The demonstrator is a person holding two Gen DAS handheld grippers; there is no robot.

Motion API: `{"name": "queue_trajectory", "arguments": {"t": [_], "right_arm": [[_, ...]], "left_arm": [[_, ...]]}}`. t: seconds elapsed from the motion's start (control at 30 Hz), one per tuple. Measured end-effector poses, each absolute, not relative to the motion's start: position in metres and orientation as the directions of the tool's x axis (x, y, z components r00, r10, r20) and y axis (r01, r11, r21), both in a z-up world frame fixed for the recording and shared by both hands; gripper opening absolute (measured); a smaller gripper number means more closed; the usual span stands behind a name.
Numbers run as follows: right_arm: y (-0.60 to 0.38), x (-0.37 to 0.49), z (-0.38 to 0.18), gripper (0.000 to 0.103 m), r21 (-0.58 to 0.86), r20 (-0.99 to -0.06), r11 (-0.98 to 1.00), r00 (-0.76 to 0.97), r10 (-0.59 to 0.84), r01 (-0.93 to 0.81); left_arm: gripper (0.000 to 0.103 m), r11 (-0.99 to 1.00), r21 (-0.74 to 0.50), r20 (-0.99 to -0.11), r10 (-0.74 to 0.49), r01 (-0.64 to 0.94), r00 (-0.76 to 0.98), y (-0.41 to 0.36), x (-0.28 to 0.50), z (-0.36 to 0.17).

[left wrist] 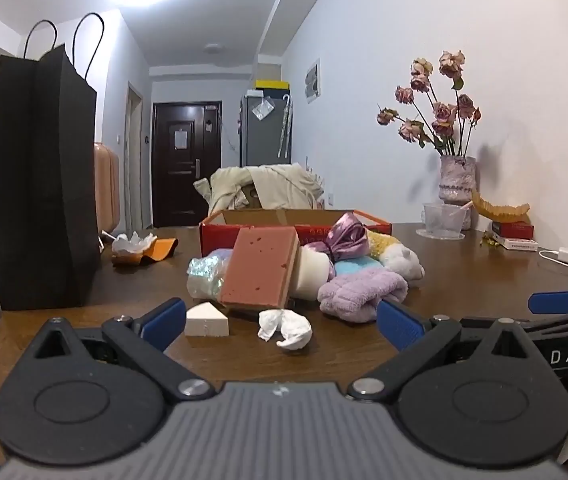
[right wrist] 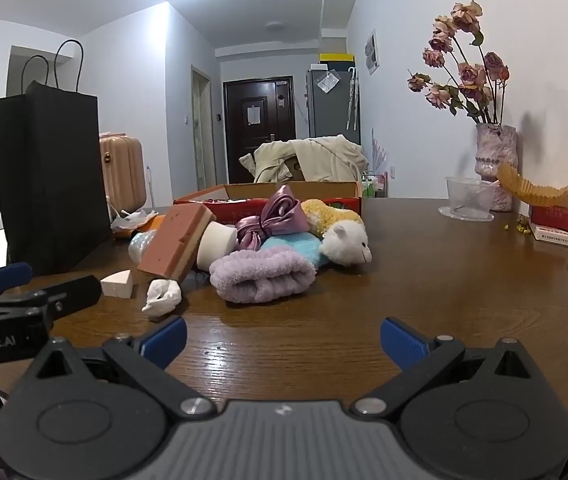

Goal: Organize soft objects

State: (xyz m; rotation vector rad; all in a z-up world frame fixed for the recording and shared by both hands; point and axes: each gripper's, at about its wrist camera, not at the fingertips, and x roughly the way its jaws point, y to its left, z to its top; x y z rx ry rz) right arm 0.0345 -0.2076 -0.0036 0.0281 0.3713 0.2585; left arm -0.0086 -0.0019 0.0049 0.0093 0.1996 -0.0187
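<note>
ahead of the left claw (left wrist: 281, 322) (gaping): crumpled tissue (left wrist: 285, 329).

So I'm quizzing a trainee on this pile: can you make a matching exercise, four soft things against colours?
1. sponge
2. fuzzy roll
3. plush animal's head
4. ribbon bow

A. white
B. shiny purple
C. pink with a pale layer
D. matte lilac

Pairs: 1-C, 2-D, 3-A, 4-B
</note>
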Motion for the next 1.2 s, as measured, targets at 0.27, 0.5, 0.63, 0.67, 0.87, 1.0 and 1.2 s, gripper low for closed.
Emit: {"name": "queue_trajectory", "arguments": {"t": [0.27,0.5,0.63,0.67,0.87,1.0,1.2], "right_arm": [[-0.2066,0.0341,-0.0048,0.103,0.071,-0.35,0.966,0.901,0.256,-0.248],[-0.2067,0.034,-0.0055,0.103,0.072,-0.351,0.966,0.9,0.258,-0.248],[-0.206,0.034,-0.0069,0.103,0.072,-0.352,0.966,0.899,0.259,-0.25],[-0.2059,0.0338,-0.007,0.103,0.072,-0.353,0.966,0.899,0.259,-0.25],[-0.2074,0.0346,-0.0093,0.103,0.079,-0.353,0.967,0.901,0.253,-0.241],[-0.2078,0.0356,-0.0099,0.103,0.083,-0.361,0.969,0.899,0.248,-0.234],[-0.205,0.0349,-0.0099,0.103,0.07,-0.362,0.97,0.901,0.241,-0.231]], "left_arm": [[0.103,1.0,0.01,-0.185,-0.024,0.026,0.982,-0.002,-0.0094,0.0063],[0.103,1.0,0.009,-0.189,-0.022,0.024,0.982,-0.0019,-0.01,0.006],[0.103,1.0,0.006,-0.193,-0.021,0.022,0.981,-0.0014,-0.0104,0.0048],[0.103,1.0,0.004,-0.196,-0.021,0.022,0.98,-0.0015,-0.0102,0.0046],[0.103,1.0,-0.003,-0.21,-0.031,0.031,0.977,-0.0007,-0.007,0.0008],[0.103,0.999,-0.01,-0.211,-0.046,0.045,0.976,0.0001,-0.0047,-0.0006],[0.103,0.998,-0.016,-0.212,-0.069,0.067,0.975,0.0011,-0.0047,-0.002]]}}
